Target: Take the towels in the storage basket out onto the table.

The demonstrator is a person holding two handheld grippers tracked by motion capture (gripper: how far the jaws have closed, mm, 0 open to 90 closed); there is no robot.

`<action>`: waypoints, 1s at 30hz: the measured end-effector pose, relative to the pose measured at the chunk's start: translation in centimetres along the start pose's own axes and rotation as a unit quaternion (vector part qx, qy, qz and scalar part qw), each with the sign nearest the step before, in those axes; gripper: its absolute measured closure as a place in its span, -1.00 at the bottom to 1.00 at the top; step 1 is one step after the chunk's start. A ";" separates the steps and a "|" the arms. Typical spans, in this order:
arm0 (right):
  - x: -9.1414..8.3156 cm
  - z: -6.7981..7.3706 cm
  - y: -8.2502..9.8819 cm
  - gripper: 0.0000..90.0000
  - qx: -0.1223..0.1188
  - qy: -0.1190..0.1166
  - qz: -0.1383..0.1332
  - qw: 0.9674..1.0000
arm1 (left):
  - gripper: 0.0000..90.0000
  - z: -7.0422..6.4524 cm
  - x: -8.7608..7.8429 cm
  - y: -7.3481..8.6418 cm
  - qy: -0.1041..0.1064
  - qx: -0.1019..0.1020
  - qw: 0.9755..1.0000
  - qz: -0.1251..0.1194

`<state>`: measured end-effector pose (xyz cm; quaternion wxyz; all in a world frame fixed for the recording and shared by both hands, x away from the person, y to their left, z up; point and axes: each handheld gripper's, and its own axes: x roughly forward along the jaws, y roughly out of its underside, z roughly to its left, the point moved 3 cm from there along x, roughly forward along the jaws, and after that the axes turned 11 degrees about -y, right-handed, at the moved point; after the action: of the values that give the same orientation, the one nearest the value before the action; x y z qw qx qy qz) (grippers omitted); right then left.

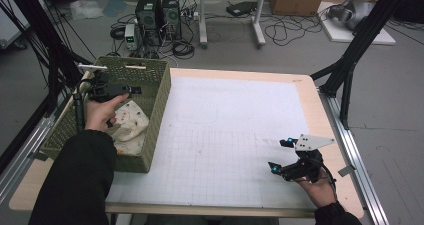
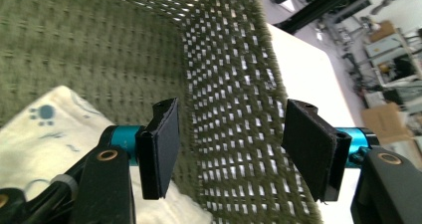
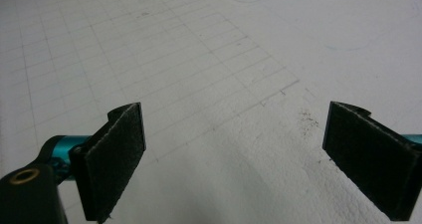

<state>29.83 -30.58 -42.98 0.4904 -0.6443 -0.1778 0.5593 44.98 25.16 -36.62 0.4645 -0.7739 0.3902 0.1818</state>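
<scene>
My left gripper [image 2: 226, 149] gapes astride the green basket [image 2: 234, 84] wall; cream cloth [image 1: 127, 122] inside looks soft, light; I'd pinch a fold; right gripper [image 1: 281, 156] wide, empty

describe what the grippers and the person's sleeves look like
Both grippers are black, with flat black padded jaws on turquoise metal mounts and brass-coloured pivots. The right gripper carries a grey three-cornered plate on top and trails a black cable. The left gripper is black too. The person wears dark long sleeves.
</scene>
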 end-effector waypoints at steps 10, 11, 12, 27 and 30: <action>0.1 -0.1 0.0 -0.81 -0.001 -0.002 0.002 1.000 | -0.08 0.8 1.2 0.5 -0.019 0.002 1.000 0.021; 0.1 0.0 0.0 -0.80 -0.001 -0.003 0.002 1.000 | -0.07 0.9 1.2 0.6 -0.017 0.002 1.000 0.024; 0.1 0.0 0.0 -0.80 -0.001 -0.003 0.002 1.000 | -0.05 1.0 1.3 0.7 -0.017 0.003 0.999 0.030; 0.0 0.0 0.0 -0.80 -0.001 -0.004 0.002 1.000 | -0.04 1.5 1.5 1.1 -0.046 0.028 0.997 0.060; 0.0 0.0 0.0 -0.80 -0.002 -0.004 0.001 1.000 | -0.04 1.5 1.8 1.4 -0.094 0.067 0.990 0.078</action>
<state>29.85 -30.58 -42.99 0.4880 -0.6430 -0.1800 0.5621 45.13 25.26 -39.31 0.5344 -0.6877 0.4155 0.2624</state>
